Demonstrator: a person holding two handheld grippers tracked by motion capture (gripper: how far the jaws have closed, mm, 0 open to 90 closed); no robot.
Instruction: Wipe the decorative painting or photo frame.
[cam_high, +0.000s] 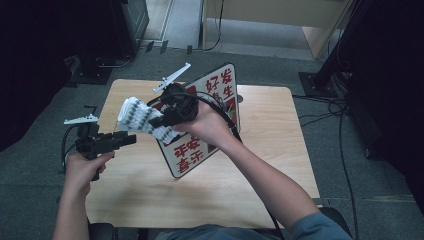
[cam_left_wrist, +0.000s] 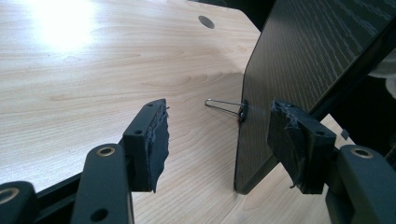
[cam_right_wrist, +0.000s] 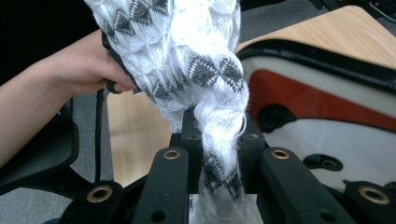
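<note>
Right gripper (cam_right_wrist: 219, 154) fingers pinch the white patterned cloth (cam_right_wrist: 187, 51); left gripper (cam_left_wrist: 224, 140) fingers gape empty.

cloth (cam_right_wrist: 187, 56): top cropped | sign (cam_left_wrist: 299, 60): front hidden, perhaps clipped

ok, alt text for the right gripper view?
The right claw is shut on a white sock with a grey pattern, which bunches between the black jaws and rises above them. Behind it are a white and red sign with a black rim, the wooden table, and at left the person's other hand.
</note>
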